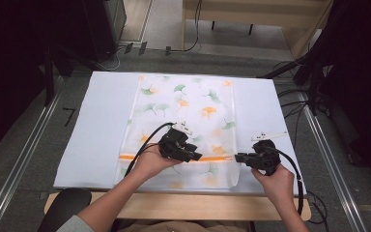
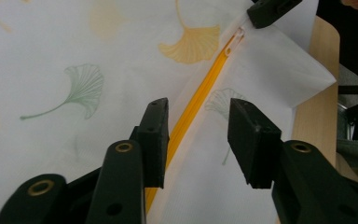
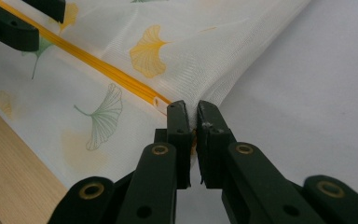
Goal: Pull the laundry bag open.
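Basically a thin mesh laundry bag (image 1: 183, 104) with a ginkgo-leaf print, lying flat on the white sheet (image 1: 101, 125) that covers the table (image 1: 183, 205), near edge close to the person. An orange zipper (image 2: 200, 91) runs across it near that edge, white slider (image 2: 235, 39) parked at the bag's right end. Right gripper (image 3: 191, 109) has its jaws pinched together on the bag's right edge, right at the end of the zipper tape, so that corner is anchored. Left gripper (image 2: 198, 119) sits over the middle of the zipper, jaws apart and straddling the orange tape, pads not pressing on anything yet. My read on handling: very light, floppy, no stiffness at all; fabric will bunch and drag rather than slide as one piece, and the mesh looks slick enough to creep out of a shallow pinch. Not fragile, but mesh can snag on a jaw corner. Best grab points are the zipper tape itself, the stiffest line on the bag, and the small slider pull, which is a fiddly target for wide pads. Keep the tape taut between the two hands or the slider will just rumple the cloth.
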